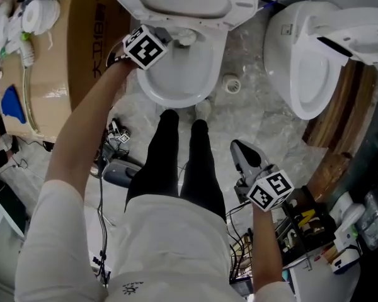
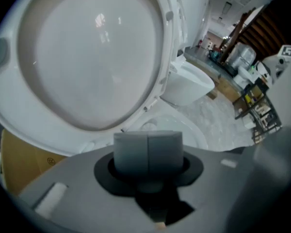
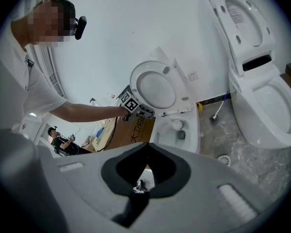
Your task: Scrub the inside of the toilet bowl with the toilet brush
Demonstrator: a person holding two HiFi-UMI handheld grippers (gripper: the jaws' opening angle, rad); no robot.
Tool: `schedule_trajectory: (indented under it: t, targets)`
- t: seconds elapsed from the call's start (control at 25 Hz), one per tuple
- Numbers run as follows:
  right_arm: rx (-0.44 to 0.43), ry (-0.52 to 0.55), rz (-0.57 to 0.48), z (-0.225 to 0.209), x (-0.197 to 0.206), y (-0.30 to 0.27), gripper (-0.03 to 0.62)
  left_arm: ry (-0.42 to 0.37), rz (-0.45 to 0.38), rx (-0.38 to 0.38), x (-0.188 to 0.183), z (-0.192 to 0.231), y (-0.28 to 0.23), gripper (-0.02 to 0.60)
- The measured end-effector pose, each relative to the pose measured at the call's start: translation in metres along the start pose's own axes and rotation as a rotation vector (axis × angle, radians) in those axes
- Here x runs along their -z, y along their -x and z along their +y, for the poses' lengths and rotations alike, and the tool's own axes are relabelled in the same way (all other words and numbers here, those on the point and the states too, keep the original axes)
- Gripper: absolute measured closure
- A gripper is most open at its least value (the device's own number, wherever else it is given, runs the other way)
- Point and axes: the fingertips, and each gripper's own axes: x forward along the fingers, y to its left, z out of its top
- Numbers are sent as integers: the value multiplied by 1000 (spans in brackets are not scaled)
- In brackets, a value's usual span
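Observation:
The toilet (image 1: 176, 74) stands straight ahead of me with its seat and lid (image 1: 186, 2) raised. My left gripper (image 1: 169, 38) is shut with nothing between its pads (image 2: 136, 152), at the back left of the bowl rim just under the raised seat (image 2: 87, 57). From the right gripper view it (image 3: 144, 112) sits by the seat hinge. My right gripper (image 1: 240, 148) hangs low beside my right leg, jaws together and holding nothing. A blue-handled, white-headed brush-like thing (image 3: 217, 111) leans on the wall between the two toilets. A white lump (image 1: 186, 38) lies at the back of the bowl.
A second toilet (image 1: 309, 74) with its lid up stands to the right. A floor drain (image 1: 232, 83) sits between them. A cardboard box (image 1: 82, 36) is at the left, cables (image 1: 113, 137) lie on the floor, and a cluttered shelf (image 1: 340, 231) is at bottom right.

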Motion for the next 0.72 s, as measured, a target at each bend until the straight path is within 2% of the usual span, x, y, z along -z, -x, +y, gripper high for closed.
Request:
schedule_trajectory:
  t: [0.2,0.36,0.72]
  targets:
    - [6,-12,-13,0,-3,-1,594,-39,33,62,1,1,-7,431]
    - [3,-17,-15,4,-3,-6,594,-88,43,-7,-3,22,5,431]
    - [-9,-15,-14,10,-4,-13,594,-67,49,-33,10,38,15,431]
